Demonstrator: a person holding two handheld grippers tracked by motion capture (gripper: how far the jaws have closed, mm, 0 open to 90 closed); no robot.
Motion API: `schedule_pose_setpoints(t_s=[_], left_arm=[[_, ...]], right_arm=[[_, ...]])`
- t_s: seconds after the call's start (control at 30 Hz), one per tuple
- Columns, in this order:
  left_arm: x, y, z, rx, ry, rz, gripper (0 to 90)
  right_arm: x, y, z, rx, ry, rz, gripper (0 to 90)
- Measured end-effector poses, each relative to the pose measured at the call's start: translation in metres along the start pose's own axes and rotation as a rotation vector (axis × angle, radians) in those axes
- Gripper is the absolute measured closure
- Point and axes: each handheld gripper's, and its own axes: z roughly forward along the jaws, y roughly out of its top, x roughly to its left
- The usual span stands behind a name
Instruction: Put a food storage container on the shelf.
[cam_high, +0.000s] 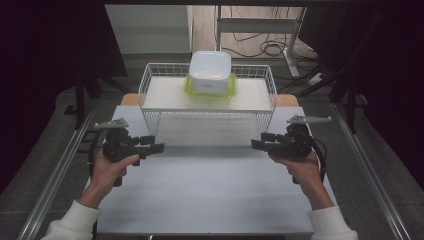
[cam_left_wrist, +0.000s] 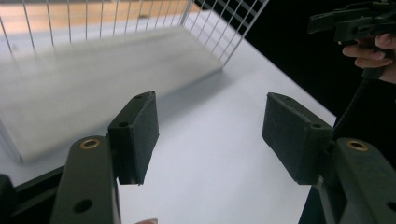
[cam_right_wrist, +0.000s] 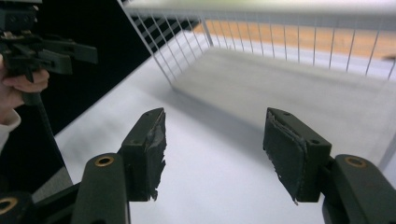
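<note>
Dark curtains and a grey floor surround a white counter (cam_high: 210, 200), with cables lying on the floor beyond its far edge. At the far end of the counter stands a white wire rack (cam_high: 207, 97) with a flat pale shelf on top. On that shelf, near its back middle, sits a white lidded container (cam_high: 210, 71), stacked on a green-rimmed container (cam_high: 210, 93) beneath it.

A person's two hands come in from the near side, both in white sleeves. The left hand (cam_high: 107, 167) holds the left gripper (cam_high: 152, 144) at the left of the counter, just in front of the rack's left leg. Its jaws point inward toward the middle and stand wide apart, with nothing between them; in the left gripper view the bare counter shows through the gap.

The right hand (cam_high: 300, 167) holds the right gripper (cam_high: 262, 141) at the right side, mirrored, its jaws also pointing inward. They too are spread wide and hold nothing, touching neither rack nor counter. Both grippers are well apart from the containers.
</note>
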Motion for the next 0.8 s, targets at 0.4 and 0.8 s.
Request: schedule_pose_setpoints(t_s=[0.4, 0.8], left_arm=[[0.007, -0.042, 0.02, 0.099, 0.04, -0.013, 34.0], [0.006, -0.041, 0.016, 0.073, 0.042, -0.01, 33.0]], right_arm=[[-0.009, -0.06, 0.013, 0.089, -0.022, 0.025, 37.6], [-0.005, -0.063, 0.013, 0.081, -0.028, 0.02, 35.3]])
